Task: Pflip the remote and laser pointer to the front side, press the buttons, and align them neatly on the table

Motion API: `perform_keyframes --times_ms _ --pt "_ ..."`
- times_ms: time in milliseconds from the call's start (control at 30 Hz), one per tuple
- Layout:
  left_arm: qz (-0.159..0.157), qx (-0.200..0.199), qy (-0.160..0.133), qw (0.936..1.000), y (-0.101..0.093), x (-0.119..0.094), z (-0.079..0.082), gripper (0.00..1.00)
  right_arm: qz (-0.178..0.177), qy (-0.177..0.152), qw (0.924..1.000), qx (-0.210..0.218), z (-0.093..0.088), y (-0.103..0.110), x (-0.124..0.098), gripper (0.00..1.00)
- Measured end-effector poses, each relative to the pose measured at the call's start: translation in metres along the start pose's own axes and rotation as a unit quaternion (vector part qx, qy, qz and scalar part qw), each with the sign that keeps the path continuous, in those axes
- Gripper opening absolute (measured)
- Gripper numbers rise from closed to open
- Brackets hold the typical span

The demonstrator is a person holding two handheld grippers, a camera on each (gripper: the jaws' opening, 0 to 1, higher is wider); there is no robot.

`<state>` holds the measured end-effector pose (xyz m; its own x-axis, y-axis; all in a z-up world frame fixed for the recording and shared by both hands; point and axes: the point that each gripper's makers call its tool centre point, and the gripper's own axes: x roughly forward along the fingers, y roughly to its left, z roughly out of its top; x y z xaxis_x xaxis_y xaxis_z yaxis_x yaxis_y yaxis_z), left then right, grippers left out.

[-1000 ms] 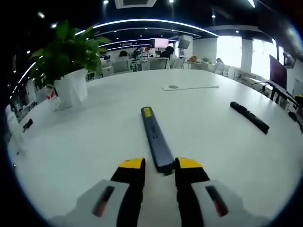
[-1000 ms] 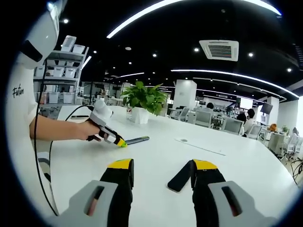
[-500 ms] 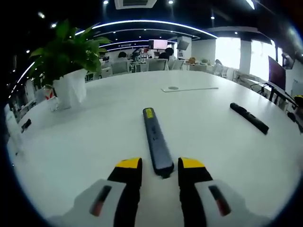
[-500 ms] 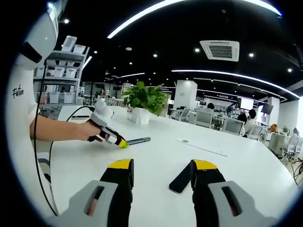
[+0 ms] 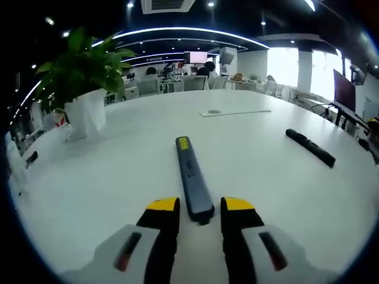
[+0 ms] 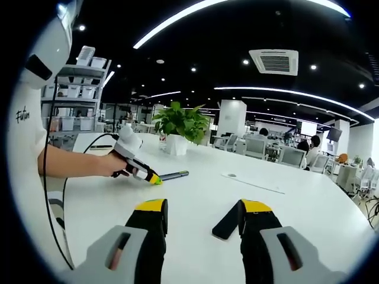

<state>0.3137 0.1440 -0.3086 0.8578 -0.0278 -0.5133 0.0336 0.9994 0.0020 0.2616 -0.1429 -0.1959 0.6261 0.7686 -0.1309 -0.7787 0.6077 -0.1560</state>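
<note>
Left claw (image 5: pixel 199 207) jaws apart, edged nearer around laser pointer (image 5: pixel 192 177), right claw (image 6: pixel 202 213) apart, unchanged

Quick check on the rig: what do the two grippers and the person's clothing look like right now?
Both the left gripper and right gripper have black jaws capped with yellow tips on light grey bodies with a dark slot showing red. A black cable hangs beside the white sleeve, which bears dark script lettering.

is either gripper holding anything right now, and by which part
Nothing is held. The left gripper is open around the laser pointer's near end; the right gripper is open beside the remote.
</note>
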Motion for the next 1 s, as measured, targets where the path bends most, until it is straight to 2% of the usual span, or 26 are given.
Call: perform_keyframes --times_ms 100,233,400,533,567,633,700,1000 --pt "0.005 -0.005 -0.001 1.0 0.002 0.001 0.001 0.29 -0.001 -0.001 1.0 0.001 0.0 0.0 0.0 0.5" --pt "0.018 -0.007 0.003 0.9998 0.011 0.003 0.0 0.21 0.0 0.004 1.0 0.001 -0.003 0.0 0.001 0.5" --pt "0.013 -0.006 -0.002 0.9999 0.01 0.004 -0.001 0.22 0.001 0.002 1.0 0.002 -0.002 0.0 0.001 0.5" --pt "0.012 -0.001 -0.004 0.9999 0.009 0.006 0.0 0.3 0.002 0.002 1.0 0.002 -0.002 0.0 0.002 0.5" --pt "0.01 0.012 -0.003 0.9999 0.008 0.007 0.001 0.29 0.003 0.002 1.0 0.0 -0.002 0.001 0.003 0.5" --pt "0.005 0.013 -0.003 0.9999 0.006 0.008 0.001 0.27 0.003 0.001 1.0 0.001 -0.001 0.001 0.002 0.5" --pt "0.0 0.0 -0.004 1.0 0.006 0.01 0.002 0.26 0.002 0.0 1.0 0.001 -0.001 0.001 0.002 0.5" --pt "-0.001 0.005 -0.006 1.0 0.004 0.012 0.004 0.26 0.001 0.004 1.0 0.002 -0.002 0.001 0.003 0.5"
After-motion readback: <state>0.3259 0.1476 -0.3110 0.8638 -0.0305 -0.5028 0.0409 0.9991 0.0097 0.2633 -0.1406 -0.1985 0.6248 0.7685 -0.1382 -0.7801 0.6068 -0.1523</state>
